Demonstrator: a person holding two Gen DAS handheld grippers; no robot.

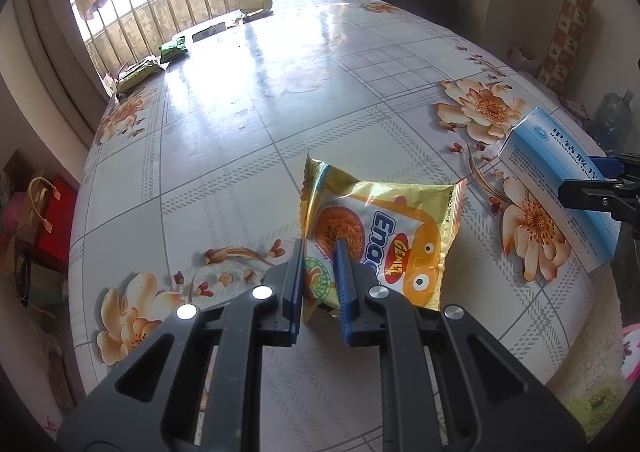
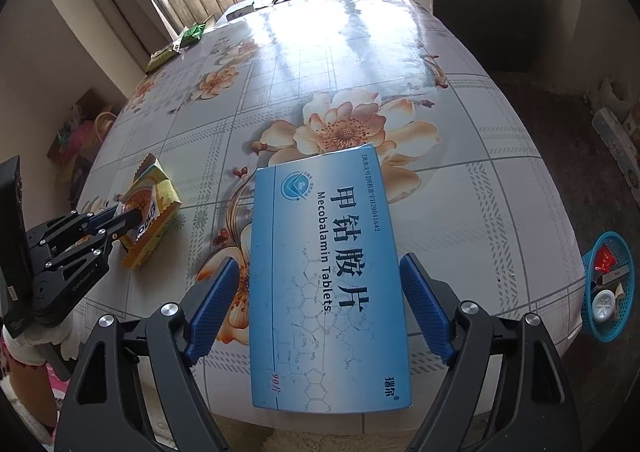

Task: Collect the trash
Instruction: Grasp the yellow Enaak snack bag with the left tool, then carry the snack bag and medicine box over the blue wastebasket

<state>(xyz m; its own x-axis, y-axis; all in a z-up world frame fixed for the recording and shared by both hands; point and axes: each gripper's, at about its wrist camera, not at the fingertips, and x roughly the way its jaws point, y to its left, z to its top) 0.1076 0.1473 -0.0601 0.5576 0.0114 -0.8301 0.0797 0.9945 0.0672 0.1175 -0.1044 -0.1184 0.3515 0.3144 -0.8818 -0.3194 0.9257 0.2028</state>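
Left gripper (image 1: 320, 252) clamped on the near edge of a yellow noodle packet (image 1: 384, 232), blue pads pinching the wrapper at about 6 o'clock in the left wrist view; rest of the packet lying on the flowered tablecloth (image 1: 240, 132). Same grip visible from the right wrist view at 9 o'clock, left gripper (image 2: 132, 218) closed on the packet (image 2: 156, 192).

Right gripper (image 2: 316, 292) spread wide, blue pads (image 2: 212, 304) standing either side of a blue tablet box (image 2: 324, 272) — a gap on the left, the right pad close to the box edge, no pinch. Box lying flat, near end overhanging the table's near edge, far end pointing toward 12 o'clock. In the left wrist view, box (image 1: 560, 188) at 3 o'clock, well apart from the packet.

Far end of the table, toward 12 o'clock: a paper cup (image 1: 256, 2) tipped on its side. Toward 10 o'clock: green wrappers (image 1: 174, 48) near the table edge.

Off the table at 4 o'clock in the right wrist view — a blue basket (image 2: 610, 252) on the floor, with bits of rubbish inside.
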